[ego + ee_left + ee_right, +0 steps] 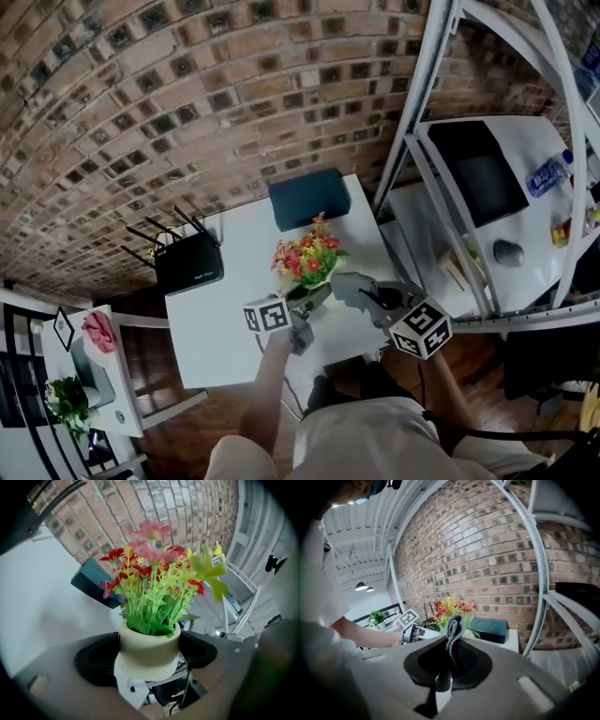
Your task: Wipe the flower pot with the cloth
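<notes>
A cream flower pot (149,645) full of red, pink and yellow artificial flowers (157,569) sits between the two jaws of my left gripper (148,657), which press on its sides and hold it up off the white table (220,323). In the head view the flowers (306,256) stand at the table's middle, with the left gripper (307,315) just below them. My right gripper (451,654) is shut on a folded grey cloth (453,634) that sticks up from its jaws. The right gripper (360,292) hangs just right of the pot.
On the table stand a black router (187,262) with antennas at the left and a dark teal box (308,198) at the back. A white metal frame (419,127) rises at the right, beside a desk with a monitor (480,172), mouse (508,251) and bottle (547,174).
</notes>
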`<state>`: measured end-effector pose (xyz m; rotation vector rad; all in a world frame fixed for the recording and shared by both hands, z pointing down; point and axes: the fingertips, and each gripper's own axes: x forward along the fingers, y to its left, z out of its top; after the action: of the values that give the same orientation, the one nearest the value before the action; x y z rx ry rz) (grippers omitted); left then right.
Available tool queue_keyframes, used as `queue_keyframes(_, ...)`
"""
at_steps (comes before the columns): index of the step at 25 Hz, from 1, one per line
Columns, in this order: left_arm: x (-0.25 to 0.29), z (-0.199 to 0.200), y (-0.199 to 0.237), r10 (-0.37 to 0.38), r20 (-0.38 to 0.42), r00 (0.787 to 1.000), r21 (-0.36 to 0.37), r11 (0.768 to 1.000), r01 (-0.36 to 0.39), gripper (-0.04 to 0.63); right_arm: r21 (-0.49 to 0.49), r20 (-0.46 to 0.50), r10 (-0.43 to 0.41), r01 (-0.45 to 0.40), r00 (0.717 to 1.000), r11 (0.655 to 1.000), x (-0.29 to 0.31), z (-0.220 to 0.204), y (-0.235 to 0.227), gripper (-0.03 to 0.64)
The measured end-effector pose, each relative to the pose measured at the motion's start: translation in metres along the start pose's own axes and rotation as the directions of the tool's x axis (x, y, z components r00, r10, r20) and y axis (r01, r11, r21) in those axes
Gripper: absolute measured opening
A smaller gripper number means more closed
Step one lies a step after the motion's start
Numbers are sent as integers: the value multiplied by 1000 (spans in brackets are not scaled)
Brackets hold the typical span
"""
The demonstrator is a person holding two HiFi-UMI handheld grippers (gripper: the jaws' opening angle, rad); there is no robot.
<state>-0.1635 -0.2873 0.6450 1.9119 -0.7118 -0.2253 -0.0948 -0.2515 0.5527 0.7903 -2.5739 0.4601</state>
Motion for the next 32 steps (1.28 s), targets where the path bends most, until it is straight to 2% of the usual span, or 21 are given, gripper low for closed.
queue_keyframes(3, -9, 3, -33, -31, -9, 999, 35, 999, 31, 439, -48, -23, 92, -93, 995, 994, 0, 11, 22, 2)
queue_keyframes(7, -20, 6, -68, -68, -19, 998, 92, 993, 69, 439, -104, -17, 94, -96, 995, 990, -6, 25, 23, 2)
queue_keyframes(9, -24, 8, -81, -74, -37, 997, 130, 988, 78, 439, -101, 1, 95, -94, 995, 990, -9, 34, 17, 2)
queue_keyframes(12, -31, 13, -94, -44, -67, 997, 221, 974, 57, 437, -58, 40, 108, -105, 993, 993, -17, 42, 8, 2)
queue_keyframes(14, -34, 10, -101, -51, -85, 995, 240, 968, 70, 437, -26, 62, 114, -112, 992, 993, -23, 42, 2, 2)
queue_keyframes(19, -35, -3, -130, -182, -109, 977, 184, 962, 200, 437, 78, 84, 69, -75, 994, 994, -33, 34, -27, 2)
queue_keyframes(23, -32, -15, -146, -268, -104, 958, 106, 955, 278, 437, 183, 122, 94, -115, 988, 976, -37, 28, -43, 2)
queue_keyframes(26, -30, -15, -162, -321, -68, 945, 36, 945, 324, 437, 218, 155, 101, -134, 983, 967, -39, 28, -51, 2)
queue_keyframes(28, -31, -12, -172, -366, -35, 930, -11, 931, 366, 437, 216, 153, 116, -148, 981, 965, -36, 24, -52, 2)
queue_keyframes(32, -32, -2, -195, -471, 39, 881, -67, 879, 473, 437, 236, 184, 173, -215, 967, 948, -29, 22, -45, 2)
